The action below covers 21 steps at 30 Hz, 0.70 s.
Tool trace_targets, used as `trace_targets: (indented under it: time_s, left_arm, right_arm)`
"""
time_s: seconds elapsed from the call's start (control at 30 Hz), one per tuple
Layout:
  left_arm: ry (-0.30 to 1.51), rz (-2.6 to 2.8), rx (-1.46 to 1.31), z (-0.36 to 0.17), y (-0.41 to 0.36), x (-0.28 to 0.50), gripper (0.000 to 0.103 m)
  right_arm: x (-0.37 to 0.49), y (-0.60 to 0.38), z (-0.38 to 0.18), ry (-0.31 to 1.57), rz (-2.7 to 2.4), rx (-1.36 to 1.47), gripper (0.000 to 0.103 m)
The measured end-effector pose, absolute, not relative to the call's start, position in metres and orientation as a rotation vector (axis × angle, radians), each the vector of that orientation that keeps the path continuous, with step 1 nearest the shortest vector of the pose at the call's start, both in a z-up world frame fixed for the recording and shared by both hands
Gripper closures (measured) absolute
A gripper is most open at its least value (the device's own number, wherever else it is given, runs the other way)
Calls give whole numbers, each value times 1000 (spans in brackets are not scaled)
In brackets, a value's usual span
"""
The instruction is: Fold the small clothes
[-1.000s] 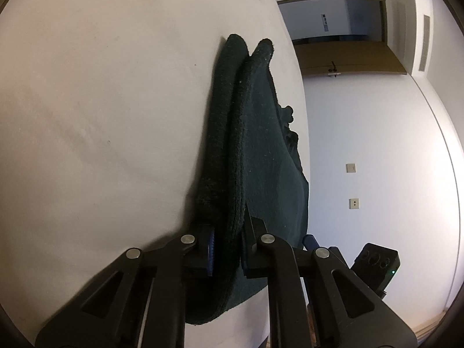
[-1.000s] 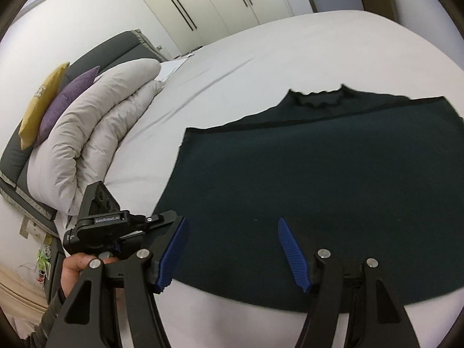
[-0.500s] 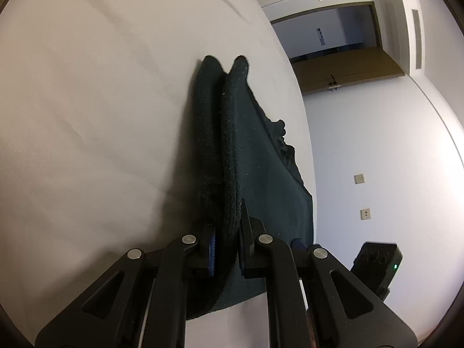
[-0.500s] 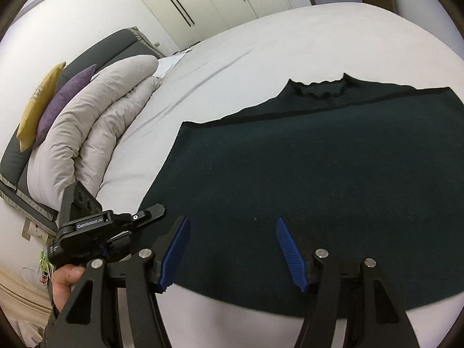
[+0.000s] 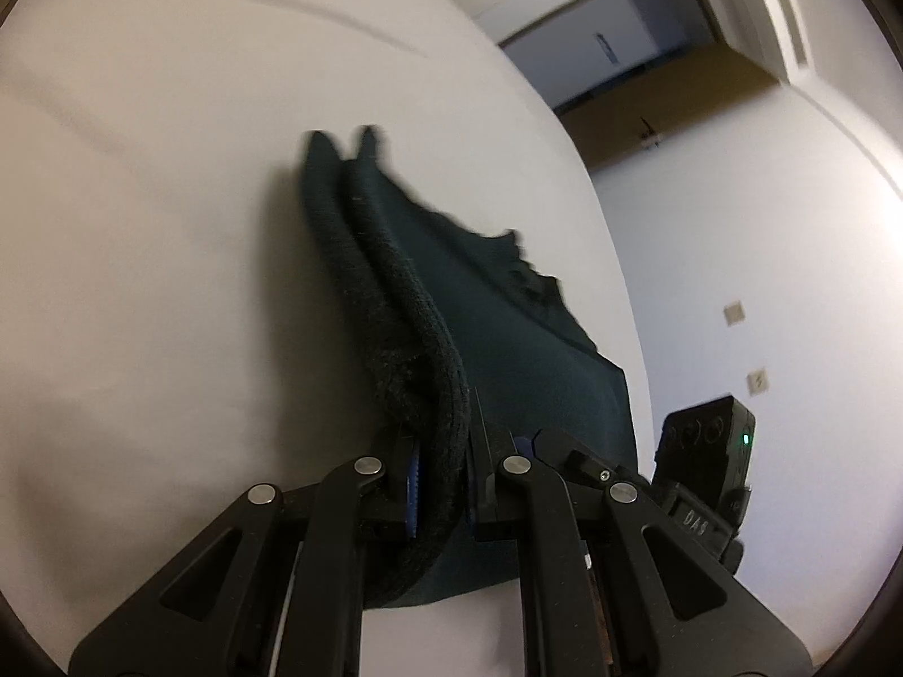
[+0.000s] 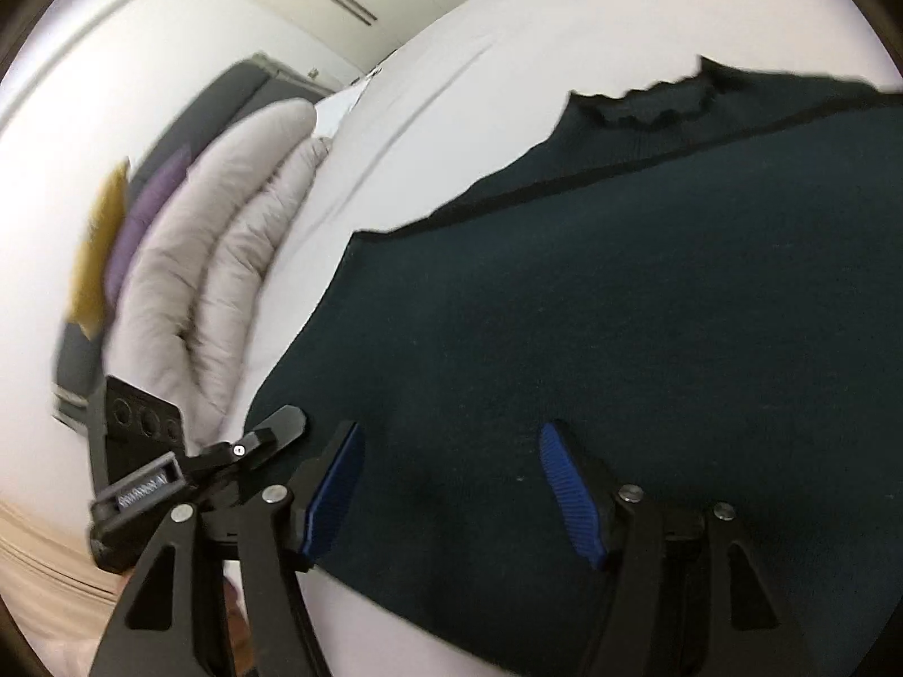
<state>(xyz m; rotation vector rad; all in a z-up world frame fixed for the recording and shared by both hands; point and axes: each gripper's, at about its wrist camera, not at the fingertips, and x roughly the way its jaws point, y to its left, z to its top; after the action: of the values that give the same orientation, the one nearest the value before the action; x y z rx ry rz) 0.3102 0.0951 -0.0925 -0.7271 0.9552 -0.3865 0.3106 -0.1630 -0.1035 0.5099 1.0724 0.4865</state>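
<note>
left wrist: left gripper [image 5: 440,488] pinching rolled hem of dark green sweater [image 5: 508,350], which lies on white bed [image 5: 169,254] | right wrist: right gripper [image 6: 446,493] spread wide, above sweater [image 6: 621,293] lying flat on the bed [image 6: 536,17]; grey duvet [image 6: 226,237] at left

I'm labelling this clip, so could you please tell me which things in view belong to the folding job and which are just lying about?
Job:
dark green garment
left gripper, clamped on its edge
right gripper, open

Lying about:
grey duvet
yellow cushion
purple cushion
</note>
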Motion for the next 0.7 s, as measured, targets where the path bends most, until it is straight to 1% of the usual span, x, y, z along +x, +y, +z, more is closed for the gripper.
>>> trace_targets:
  time_s: [0.07,0.13,0.23,0.37,0.57,0.7]
  left_arm:
    - [939,-397,-642,-75,66,313,94]
    - [934,-417,-558,-67,31,313,94]
    - [968,-424,-509,-79,-7,313,94]
    - [984,-381,-453,-95,-19,306,94]
    - [924,-325,-268,-86,-41,286,94]
    - [899,-305,-197,-84,-47,271,94]
  right_arm:
    - [313,-184,-93,1045,492,561,29]
    - [319,-207,-82,1007,511,620,24]
    - [335,-234,-75,997,541,705,21]
    - [353,-241,-76,1040,571,684,19]
    - [369,-221,-89,1126,582,633,19]
    - [378,-197,-80,1132,622,589,19]
